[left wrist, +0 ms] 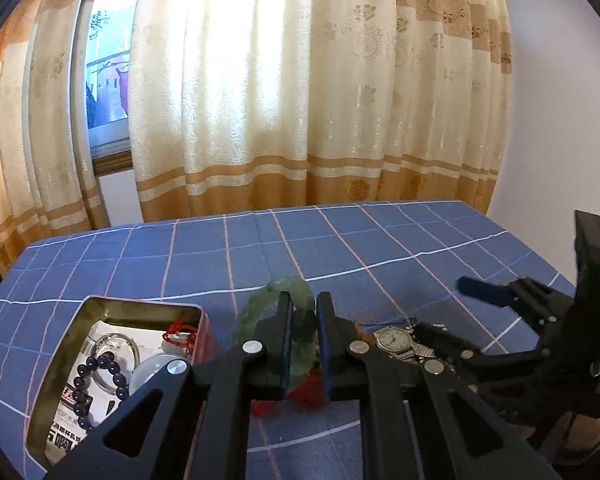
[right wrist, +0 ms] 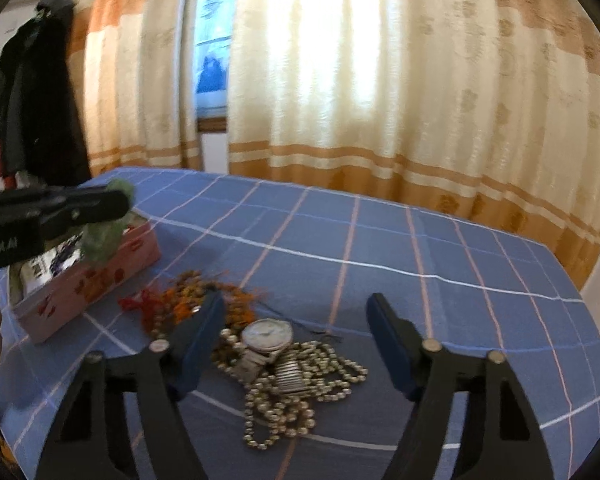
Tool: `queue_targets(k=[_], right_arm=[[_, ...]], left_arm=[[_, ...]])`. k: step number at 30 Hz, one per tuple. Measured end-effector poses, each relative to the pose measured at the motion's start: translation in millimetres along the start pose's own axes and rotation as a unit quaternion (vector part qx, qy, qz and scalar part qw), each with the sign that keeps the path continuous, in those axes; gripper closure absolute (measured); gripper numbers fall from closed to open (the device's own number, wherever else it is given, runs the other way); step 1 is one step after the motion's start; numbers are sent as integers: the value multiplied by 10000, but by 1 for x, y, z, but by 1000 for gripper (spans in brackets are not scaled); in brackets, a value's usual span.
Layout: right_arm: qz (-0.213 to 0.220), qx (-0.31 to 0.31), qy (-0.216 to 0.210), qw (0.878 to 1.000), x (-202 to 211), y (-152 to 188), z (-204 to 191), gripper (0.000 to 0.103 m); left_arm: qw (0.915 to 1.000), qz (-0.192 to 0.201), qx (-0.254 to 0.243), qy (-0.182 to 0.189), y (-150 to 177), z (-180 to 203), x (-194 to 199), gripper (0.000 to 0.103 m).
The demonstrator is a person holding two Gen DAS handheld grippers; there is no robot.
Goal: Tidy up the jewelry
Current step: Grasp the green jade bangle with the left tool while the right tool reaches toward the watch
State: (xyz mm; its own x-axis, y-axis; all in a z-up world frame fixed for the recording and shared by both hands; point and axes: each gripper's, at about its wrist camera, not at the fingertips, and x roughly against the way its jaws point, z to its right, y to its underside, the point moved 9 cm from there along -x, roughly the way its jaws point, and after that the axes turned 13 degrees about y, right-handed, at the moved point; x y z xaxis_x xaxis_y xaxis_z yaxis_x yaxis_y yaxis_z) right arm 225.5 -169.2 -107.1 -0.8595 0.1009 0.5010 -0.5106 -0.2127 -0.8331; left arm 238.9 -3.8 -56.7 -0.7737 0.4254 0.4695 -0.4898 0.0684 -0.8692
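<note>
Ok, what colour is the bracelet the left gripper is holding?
Pale translucent green. The bracelet in the left gripper shows best in the left wrist view.

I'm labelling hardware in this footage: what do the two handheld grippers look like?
Both the left gripper and the right gripper have black linkage arms, silver round pivot pins and blue finger pads. The right one's body shows a green light; the left one's carries white lettering.
</note>
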Motion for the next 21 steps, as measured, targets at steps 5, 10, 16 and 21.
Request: queue_targets(k=[5,10,16,21], right_arm=[[-55,70,-376,9993,1,3,-14,35],[-72,636,-999,9929,13,6,-67,47],[-46,1214,-1306,9840,16,8,-116,57],[-366,1368,-1431,9795,1,19,-129,61]], left_arm=[[9999,118,-18,-83,-5,-4,11,92],[9989,329,-100,-325,-13,-10,29,92],[9987,360,27,-351,-12,-21,31,93],[9986,426,88,-295,-8,-30,36,94]])
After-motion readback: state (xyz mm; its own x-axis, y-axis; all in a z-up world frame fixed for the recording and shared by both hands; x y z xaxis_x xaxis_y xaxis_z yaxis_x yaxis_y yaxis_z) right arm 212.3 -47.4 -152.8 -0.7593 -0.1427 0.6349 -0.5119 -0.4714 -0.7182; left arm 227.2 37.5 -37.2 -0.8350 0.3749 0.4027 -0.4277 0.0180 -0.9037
